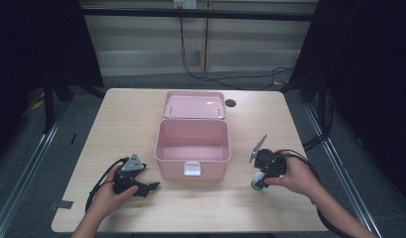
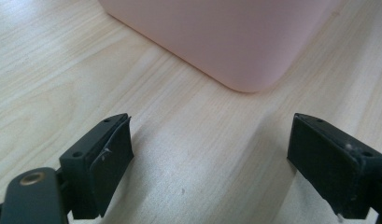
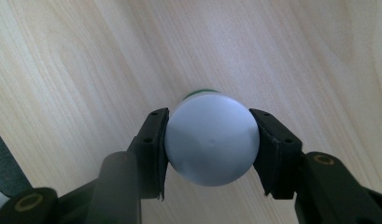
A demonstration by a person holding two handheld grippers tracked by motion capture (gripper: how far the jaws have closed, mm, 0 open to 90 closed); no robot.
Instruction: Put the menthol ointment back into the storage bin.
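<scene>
Two grippers sit in your hands over the wooden table (image 1: 121,119) in the high view; your left gripper (image 1: 152,187) lies low beside the open pink box (image 1: 191,148), its lid (image 1: 194,104) tipped back; your right gripper (image 1: 260,179) points down at a small white object (image 1: 258,181), perhaps a bottle. Left gripper view: your jaws stand wide apart with nothing between them, the box corner (image 2: 235,42) just ahead. Right gripper view: your jaws are clamped on the white cap (image 3: 212,139), a green rim (image 3: 198,94) peeking behind it.
</scene>
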